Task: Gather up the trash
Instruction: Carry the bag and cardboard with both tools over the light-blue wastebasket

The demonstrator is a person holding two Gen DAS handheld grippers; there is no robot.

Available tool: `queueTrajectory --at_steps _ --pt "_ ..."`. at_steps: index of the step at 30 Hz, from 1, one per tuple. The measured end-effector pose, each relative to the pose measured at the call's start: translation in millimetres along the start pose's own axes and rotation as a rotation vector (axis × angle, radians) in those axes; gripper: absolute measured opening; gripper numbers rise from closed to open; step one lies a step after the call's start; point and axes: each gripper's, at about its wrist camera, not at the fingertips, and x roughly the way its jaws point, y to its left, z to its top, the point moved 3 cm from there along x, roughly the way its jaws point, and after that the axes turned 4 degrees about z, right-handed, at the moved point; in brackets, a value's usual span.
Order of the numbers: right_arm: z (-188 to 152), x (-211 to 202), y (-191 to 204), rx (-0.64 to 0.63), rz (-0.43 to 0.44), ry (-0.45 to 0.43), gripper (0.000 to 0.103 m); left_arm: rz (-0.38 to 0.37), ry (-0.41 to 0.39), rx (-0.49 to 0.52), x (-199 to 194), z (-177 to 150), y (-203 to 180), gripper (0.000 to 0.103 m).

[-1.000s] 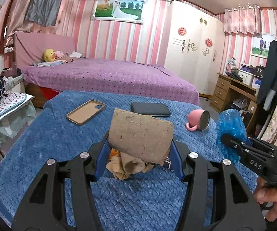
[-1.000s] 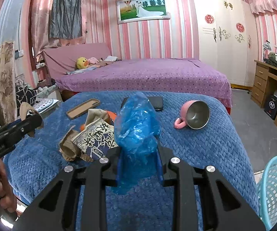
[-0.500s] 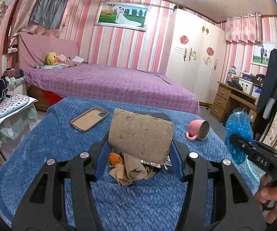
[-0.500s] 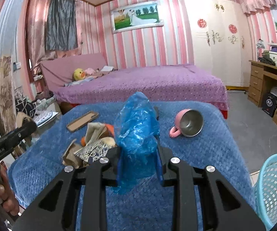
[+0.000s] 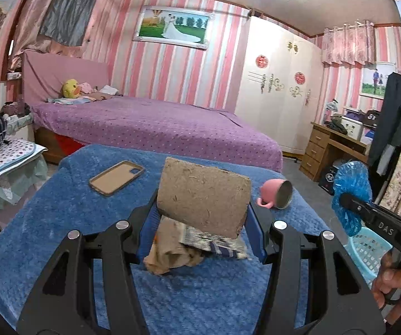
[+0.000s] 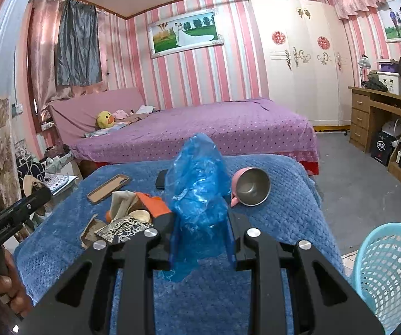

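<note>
My left gripper (image 5: 202,217) is shut on a brown cardboard piece (image 5: 203,195) and holds it above the blue-covered table (image 5: 47,223). My right gripper (image 6: 200,220) is shut on a crumpled blue plastic bag (image 6: 197,192); the bag also shows in the left wrist view (image 5: 351,192). A pile of trash lies on the table: paper scraps (image 5: 169,248), printed paper (image 6: 125,227) and an orange wrapper (image 6: 153,203). A light blue mesh basket (image 6: 390,268) stands on the floor at the table's right; it also shows in the left wrist view (image 5: 367,248).
A phone case (image 5: 116,177), a dark wallet (image 6: 161,178) and a tipped pink mug (image 6: 252,185) lie on the table. A purple bed (image 5: 150,122) is behind. A wooden desk (image 6: 381,111) stands right. A low table with cloth (image 5: 8,156) is left.
Both grippers have risen with their loads; the table and trash pile sit lower in both views. The basket has come into the left wrist view.
</note>
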Motion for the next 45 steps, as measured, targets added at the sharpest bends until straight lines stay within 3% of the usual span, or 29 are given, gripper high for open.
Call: queueTrajectory --at_steps 9,17,25,29,36,45 --pt "9 -9 -19 0.029 -0.052 -0.016 0.027 -0.063 0.032 0.028 3 -7 -38 0.054" --pt "20 -22 -41 0.037 -0.096 -0.036 0.027 -0.024 0.055 0.092 17 -4 -62 0.054" --pt "30 -46 -74 0.066 -0.140 -0.071 0.027 -0.063 0.068 0.116 19 -4 -99 0.054" --pt "32 -55 -92 0.054 -0.167 -0.044 0.027 -0.090 0.063 0.141 17 -2 -124 0.054" --pt "35 -88 -150 0.128 -0.300 -0.071 0.027 -0.170 0.068 0.169 16 -2 -177 0.054" --pt "30 -117 -207 0.192 -0.386 -0.079 0.027 -0.308 0.097 0.235 23 -18 -274 0.054"
